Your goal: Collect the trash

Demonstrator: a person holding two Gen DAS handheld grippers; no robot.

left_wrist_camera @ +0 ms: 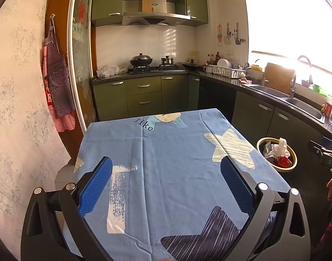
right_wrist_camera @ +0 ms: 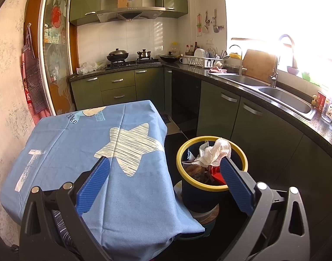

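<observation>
Both my left gripper [left_wrist_camera: 166, 182] and right gripper [right_wrist_camera: 165, 182] hang spread wide and empty over the bare cloth [left_wrist_camera: 166, 163]; the trash [right_wrist_camera: 213, 154] sits in the bin [right_wrist_camera: 244, 154], so collecting looks done.

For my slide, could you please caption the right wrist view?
Open right claw beside yellow-rimmed bin holding trash.

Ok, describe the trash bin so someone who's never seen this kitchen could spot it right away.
Find the table under the blue star-print cloth in the middle of the green kitchen. On the floor beside it, between the table and the sink-side cabinets, stands the trash bin. It is the only dark round bucket with a yellow rim, and crumpled white paper pokes out of its top.
</observation>
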